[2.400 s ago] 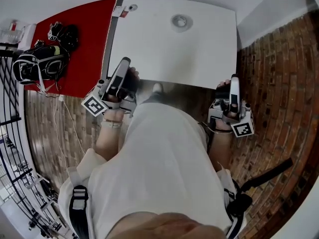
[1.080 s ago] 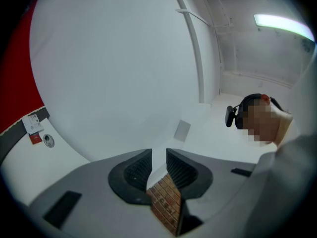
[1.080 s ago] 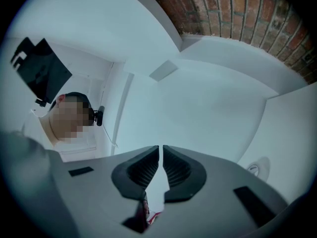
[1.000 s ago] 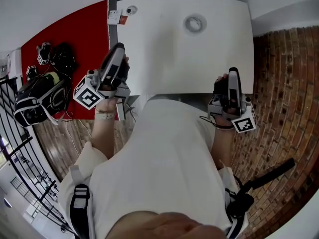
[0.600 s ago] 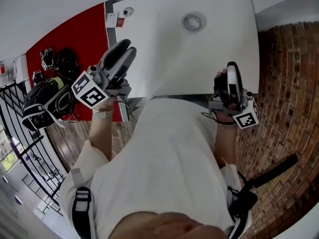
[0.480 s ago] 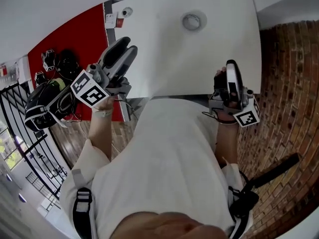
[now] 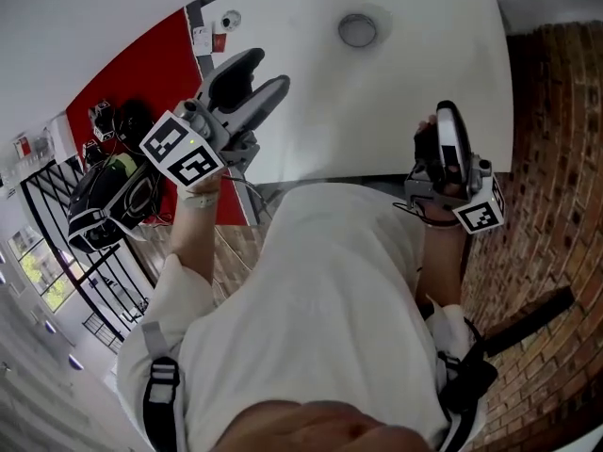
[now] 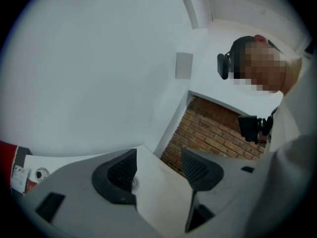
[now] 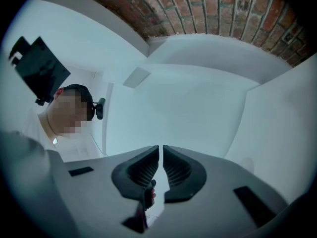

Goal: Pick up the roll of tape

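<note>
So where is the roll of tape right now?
In the head view, the small round grey roll of tape lies alone near the far edge of the white table, beyond the left gripper and the right gripper, touching neither.

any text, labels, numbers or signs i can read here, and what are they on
No text can be read in any view.
Left marker cube: black-and-white square pattern, no letters or digits.
Right marker cube: same kind of pattern.
Sticker at the corner of the white table: print too small to read.
Roll of tape: no print visible.
</note>
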Demonstrator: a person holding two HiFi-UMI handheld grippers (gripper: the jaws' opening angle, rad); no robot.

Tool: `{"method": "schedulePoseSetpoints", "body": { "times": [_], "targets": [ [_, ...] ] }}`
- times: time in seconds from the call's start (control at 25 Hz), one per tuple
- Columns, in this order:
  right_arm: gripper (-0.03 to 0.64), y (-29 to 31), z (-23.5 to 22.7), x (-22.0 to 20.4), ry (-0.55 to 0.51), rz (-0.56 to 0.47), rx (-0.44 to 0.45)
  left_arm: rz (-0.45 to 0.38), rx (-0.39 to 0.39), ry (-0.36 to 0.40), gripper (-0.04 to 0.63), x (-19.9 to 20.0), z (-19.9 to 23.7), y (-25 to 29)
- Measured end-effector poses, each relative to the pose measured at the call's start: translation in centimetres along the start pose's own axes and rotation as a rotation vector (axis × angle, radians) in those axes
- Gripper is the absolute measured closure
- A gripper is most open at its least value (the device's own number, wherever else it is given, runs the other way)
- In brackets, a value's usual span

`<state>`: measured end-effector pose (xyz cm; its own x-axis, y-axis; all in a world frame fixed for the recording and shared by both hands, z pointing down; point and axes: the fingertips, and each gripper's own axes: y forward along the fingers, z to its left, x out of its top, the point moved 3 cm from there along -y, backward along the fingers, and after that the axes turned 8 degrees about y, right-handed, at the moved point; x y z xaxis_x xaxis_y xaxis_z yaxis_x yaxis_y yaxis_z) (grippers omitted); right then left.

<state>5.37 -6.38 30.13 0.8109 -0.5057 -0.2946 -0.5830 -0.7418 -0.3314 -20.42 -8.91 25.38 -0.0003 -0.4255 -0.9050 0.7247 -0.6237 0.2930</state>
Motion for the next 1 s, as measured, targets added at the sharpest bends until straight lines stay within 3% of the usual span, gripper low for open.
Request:
{"method": "schedulePoseSetpoints", "body": {
  "times": [0.4,0.64,1.0],
  "targets": [
    [0.594,-1.6,-5.3,0.8,0.050,-0.043,-0.051,0.223,-0.061,0.065,0.312,-4.1,1.0,7.7],
    [0.594,-2.5,-8.3,0.8,0.080,-0.067,-0.085,0.285,-0.103,0.090,0.310,-7.4,2.4,11.7],
    [0.594,-4.9,-12.6,1.0,0.119,-0.138,-0.143,0.470,-0.122,0.156,0.310,-12.9,3.9,16.6]
  ]
}}
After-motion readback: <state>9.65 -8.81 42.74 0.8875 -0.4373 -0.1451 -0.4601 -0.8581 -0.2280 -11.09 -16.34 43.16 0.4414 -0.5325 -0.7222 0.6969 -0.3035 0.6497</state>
